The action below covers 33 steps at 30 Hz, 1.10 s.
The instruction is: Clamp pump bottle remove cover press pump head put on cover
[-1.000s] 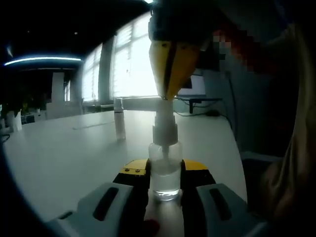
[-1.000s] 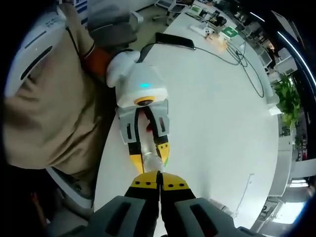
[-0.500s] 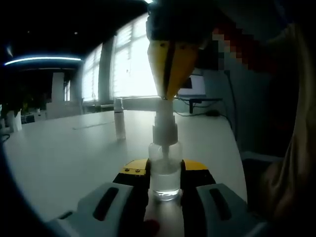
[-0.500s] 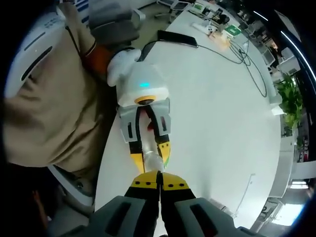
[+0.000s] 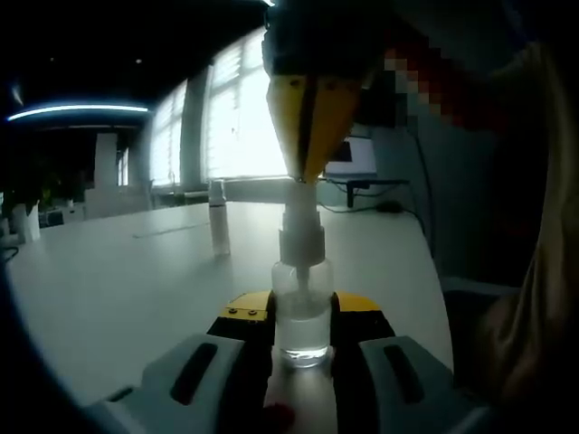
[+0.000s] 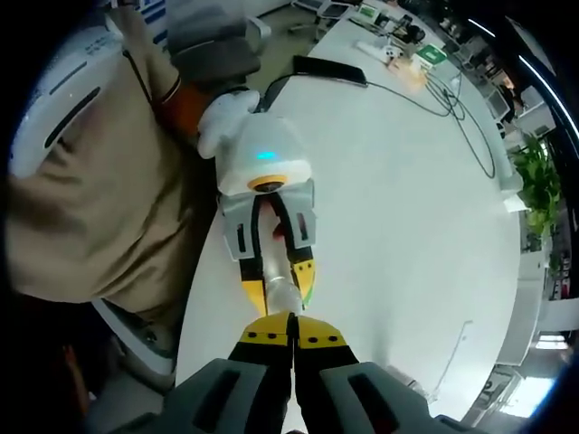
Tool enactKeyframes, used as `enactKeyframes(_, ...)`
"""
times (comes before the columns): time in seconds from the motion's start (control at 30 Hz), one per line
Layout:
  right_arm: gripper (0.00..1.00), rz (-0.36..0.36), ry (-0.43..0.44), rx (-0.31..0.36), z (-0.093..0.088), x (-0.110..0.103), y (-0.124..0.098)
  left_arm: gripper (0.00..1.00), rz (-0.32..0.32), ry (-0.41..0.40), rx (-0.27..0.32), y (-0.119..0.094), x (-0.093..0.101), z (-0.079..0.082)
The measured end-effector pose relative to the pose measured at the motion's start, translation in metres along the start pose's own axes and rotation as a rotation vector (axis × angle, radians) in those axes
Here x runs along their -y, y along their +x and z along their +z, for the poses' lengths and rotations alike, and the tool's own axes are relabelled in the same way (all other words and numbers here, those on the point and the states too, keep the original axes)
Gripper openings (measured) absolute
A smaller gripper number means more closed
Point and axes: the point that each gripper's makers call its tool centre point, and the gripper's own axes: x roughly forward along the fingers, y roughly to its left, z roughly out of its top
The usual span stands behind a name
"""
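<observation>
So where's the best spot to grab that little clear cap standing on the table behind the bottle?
Probably around the middle of the clear cap, jaws closing on its sides, coming in level from the near side or down from above. It is a slim tube standing upright, apart from the pump bottle, with bare table all round it.

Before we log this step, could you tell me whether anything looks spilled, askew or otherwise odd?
Nothing stands out. The pump bottle stands upright between the left gripper jaws, the right gripper is shut above its pump head, and the cover stands upright on the white table, no spill visible.
</observation>
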Motion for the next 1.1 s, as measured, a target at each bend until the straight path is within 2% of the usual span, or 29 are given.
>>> enactKeyframes(0.57, 0.0, 0.034, 0.018, -0.022, -0.0016, -0.0002, 0.0057, 0.14, 0.001, 0.003, -0.001, 0.0011, -0.0035, -0.0027)
enactKeyframes(1.1, 0.0, 0.008, 0.012, -0.032, -0.0014, -0.0019, 0.0048, 0.15, -0.002, 0.002, 0.0, 0.001, -0.002, -0.0015)
